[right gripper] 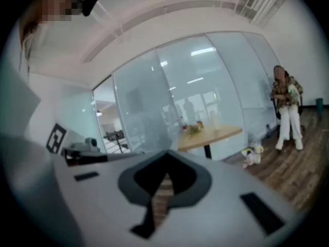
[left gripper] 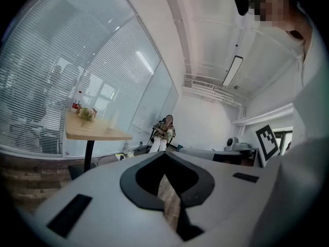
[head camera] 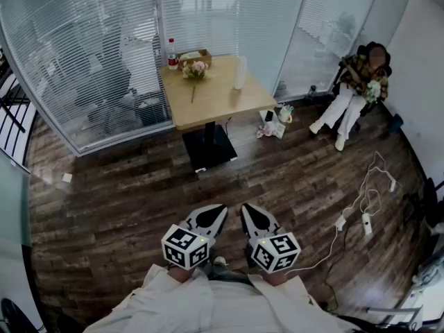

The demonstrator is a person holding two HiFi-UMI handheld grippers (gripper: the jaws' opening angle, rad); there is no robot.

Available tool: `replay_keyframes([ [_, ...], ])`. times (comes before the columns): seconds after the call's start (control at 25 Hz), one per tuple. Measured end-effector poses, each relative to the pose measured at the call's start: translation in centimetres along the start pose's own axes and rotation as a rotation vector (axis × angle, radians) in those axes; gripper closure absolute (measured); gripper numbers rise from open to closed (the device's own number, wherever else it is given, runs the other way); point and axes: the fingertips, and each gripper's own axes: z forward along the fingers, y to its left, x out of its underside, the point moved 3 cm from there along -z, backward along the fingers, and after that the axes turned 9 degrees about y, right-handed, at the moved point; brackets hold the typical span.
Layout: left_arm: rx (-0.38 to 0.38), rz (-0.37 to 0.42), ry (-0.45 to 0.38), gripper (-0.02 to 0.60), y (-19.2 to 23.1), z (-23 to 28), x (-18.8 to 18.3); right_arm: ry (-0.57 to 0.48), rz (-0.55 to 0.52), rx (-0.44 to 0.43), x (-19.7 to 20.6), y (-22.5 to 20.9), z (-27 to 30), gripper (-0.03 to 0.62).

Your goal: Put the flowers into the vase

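A small bunch of pink and white flowers [head camera: 194, 71] lies on the wooden table [head camera: 215, 103] far ahead, next to a tall pale vase [head camera: 240, 72]. Both grippers are held close to my body, well short of the table, and both point towards it. My left gripper [head camera: 220, 209] is shut and holds nothing. My right gripper [head camera: 247, 207] is beside it, jaws together and also holding nothing. The left gripper view shows the flowers [left gripper: 86, 114] and vase [left gripper: 114, 120] small in the distance beyond the jaw tip [left gripper: 164, 154]. In the right gripper view the flowers [right gripper: 193, 129] appear past the tip [right gripper: 165, 152].
A bottle [head camera: 172, 53] and a cardboard box [head camera: 195, 57] stand at the table's back edge by the glass wall. A person [head camera: 352, 89] sits at the right holding flowers. Small items [head camera: 272, 125] lie on the floor near the table. White cables [head camera: 362, 207] trail at right.
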Motion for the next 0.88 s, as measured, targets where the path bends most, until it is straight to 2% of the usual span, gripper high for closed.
replay_keyframes([
  [0.56,0.011,-0.016,0.003,0.572,0.3,1.2,-0.5,0.025,-0.004,-0.005,-0.2,-0.7,0.7,0.582],
  [0.88,0.014,-0.014,0.013,0.573,0.0,2.5,-0.5,-0.001,-0.009,-0.021,-0.6,-1.8,0.7,0.580],
])
